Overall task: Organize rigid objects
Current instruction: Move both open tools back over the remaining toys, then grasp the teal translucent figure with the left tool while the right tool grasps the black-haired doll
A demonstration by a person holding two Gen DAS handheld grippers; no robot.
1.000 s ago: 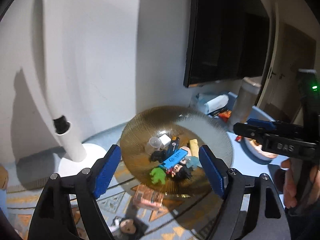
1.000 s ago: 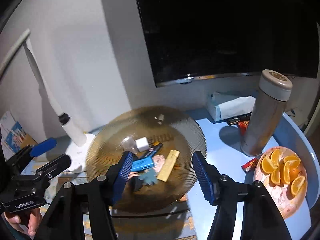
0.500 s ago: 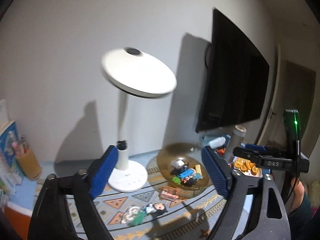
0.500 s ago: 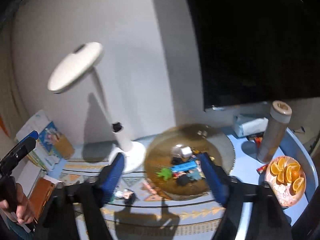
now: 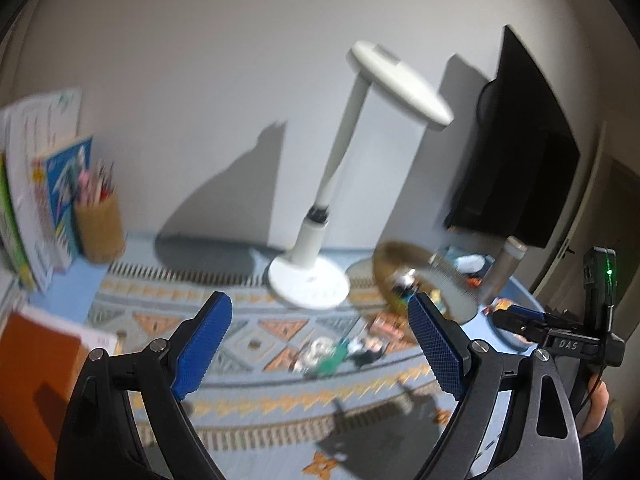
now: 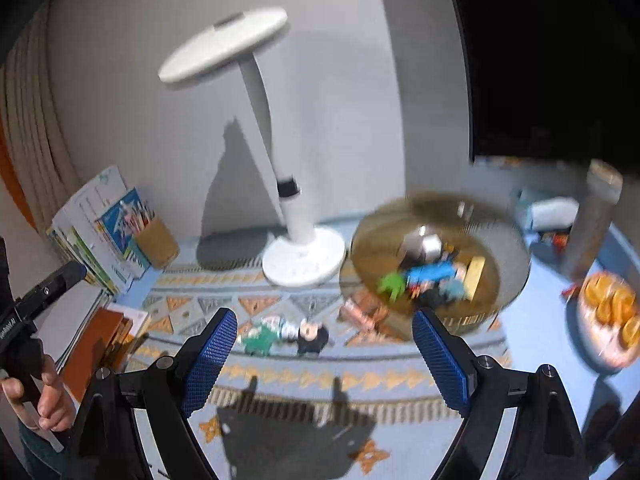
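On the far left of the right wrist view stand some books point(image 6: 96, 232) and a brown pencil holder point(image 6: 157, 241), near the edge of the patterned mat point(image 6: 280, 376) that covers the blue table. To the right of them the white desk lamp point(image 6: 298, 256) stands on its round base. In front of the lamp a small figurine point(image 6: 286, 332) (green clothes and dark hair, as much as the blur allows to see) lies flat on the mat, alone, and just to its right a small pink-orange packet point(image 6: 366, 314) lies beside the amber glass bowl point(image 6: 508, 232). This bowl already holds a heap of small rigid things: a green toy, a blue bar, a yellow block. Farther right are a metal thermos point(image 6: 592, 220) and a plate of orange slices point(image 6: 612, 320). Both tools are held high above the mat. The left gripper point(image 5: 320, 344) has its jaws spread wide with nothing between them, and the right gripper point(image 6: 324, 360) is equally wide apart and empty. I judge that most pieces are collected and the step in hand is a reach for the remaining ones. The next move probably requires to lower one gripper over the figurine, close across its narrow body, and carry it to the bowl.
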